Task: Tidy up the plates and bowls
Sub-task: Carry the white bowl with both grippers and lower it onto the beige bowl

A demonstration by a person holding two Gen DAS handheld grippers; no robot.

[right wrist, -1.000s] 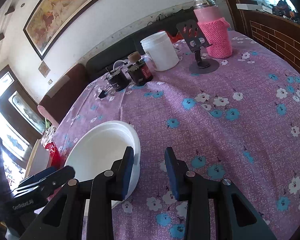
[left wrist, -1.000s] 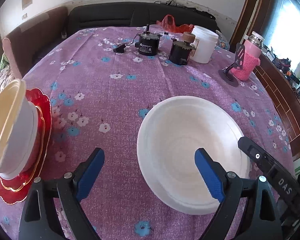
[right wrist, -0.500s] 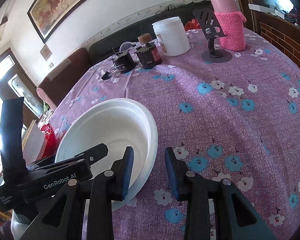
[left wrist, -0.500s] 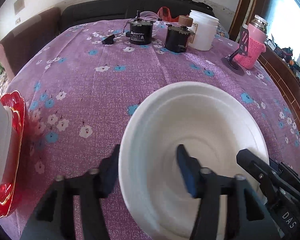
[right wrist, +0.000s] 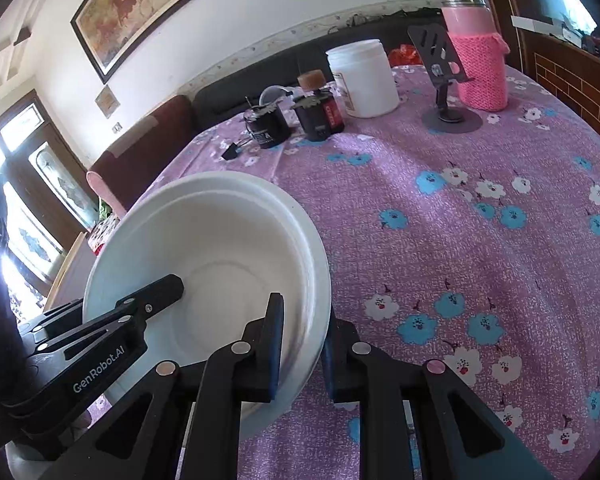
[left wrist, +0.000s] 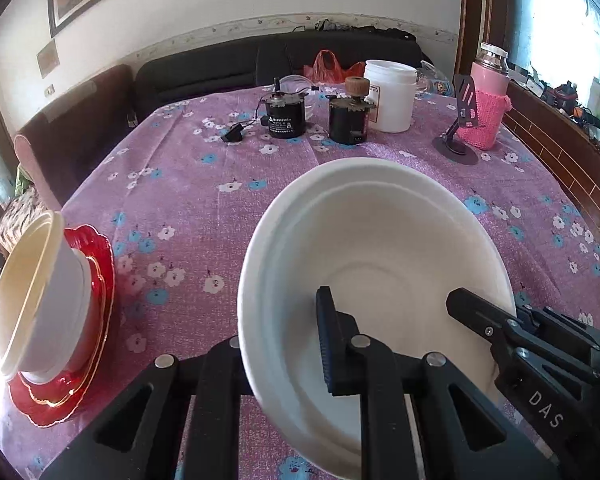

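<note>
Bowl: a white bowl (left wrist: 380,264) is held tilted above the purple flowered cloth (left wrist: 204,184), near the table's front; in the left wrist view it fills the lower centre, in the right wrist view the lower left (right wrist: 216,256).

Bowl rim: a second white edge is seen just under the rim on the far side; whether it is another piece cannot be told.

Left gripper: the left gripper (left wrist: 278,344) is closing on the bowl's rim at about 8 o'clock of the bowl. One finger (left wrist: 332,344) lies inside against the wall, the other is under the rim outside, mostly hidden. The rim is pinched between them.

Right gripper: the right gripper (right wrist: 300,346) is closing on the rim at about 5 o'clock of the bowl in its own view. One blue-padded finger (right wrist: 270,344) is inside, the other is outside, and the rim is between them. In the left wrist view it (left wrist: 512,332) enters from 4 o'clock.

Stack: at 9 o'clock in the left wrist view a cream bowl (left wrist: 32,292) is nested in a white one, on red plates (left wrist: 80,352) with a gold edge.

Far edge: two black motors (left wrist: 284,116), a white jar (left wrist: 390,96), a phone stand (left wrist: 460,136) and a pink flask (left wrist: 486,108) are standing well apart from the bowl, towards 12 and 1 o'clock.
</note>
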